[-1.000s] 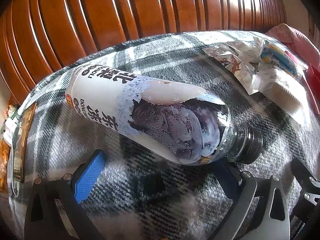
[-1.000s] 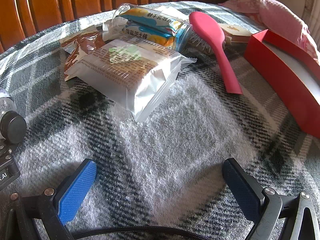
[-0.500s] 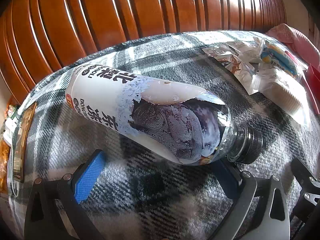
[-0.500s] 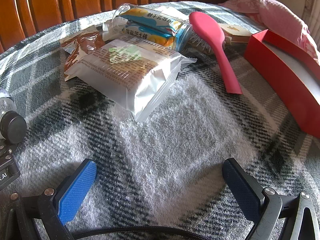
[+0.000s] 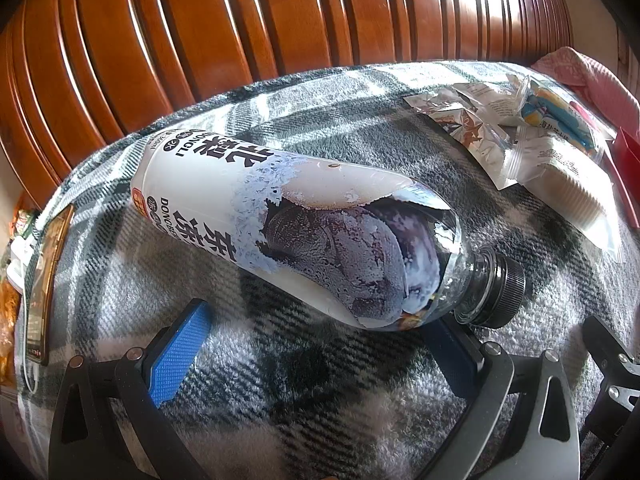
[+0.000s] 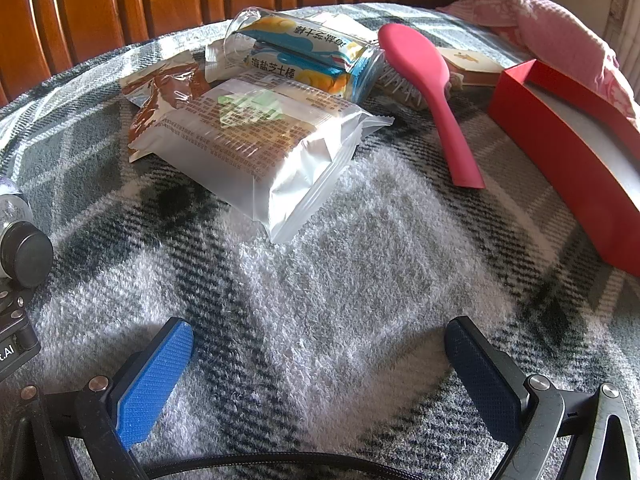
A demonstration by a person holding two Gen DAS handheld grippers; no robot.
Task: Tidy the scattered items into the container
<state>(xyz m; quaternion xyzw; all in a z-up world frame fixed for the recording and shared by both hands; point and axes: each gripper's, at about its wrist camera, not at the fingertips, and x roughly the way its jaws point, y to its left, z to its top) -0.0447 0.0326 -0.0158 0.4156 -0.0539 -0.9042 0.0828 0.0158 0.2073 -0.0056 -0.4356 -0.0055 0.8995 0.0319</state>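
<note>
Left gripper (image 5: pixel 320 354) is spread wide, bottle (image 5: pixel 296 236) lying at 12 o'clock, perhaps touched. Right gripper (image 6: pixel 320 368) is wide, nothing held; red box (image 6: pixel 560 148) at 2 o'clock.

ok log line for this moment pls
left gripper: open, bottle lying just ahead | right gripper: open over blanket | red box: no items seen inside

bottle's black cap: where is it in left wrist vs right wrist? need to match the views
Left wrist: black cap sits right of centre, low, on the lying bottle, just ahead of the left gripper.
Right wrist: same cap at the far left edge, mid-height.
Shared landmark: clear snack packet on the plaid blanket.
</note>
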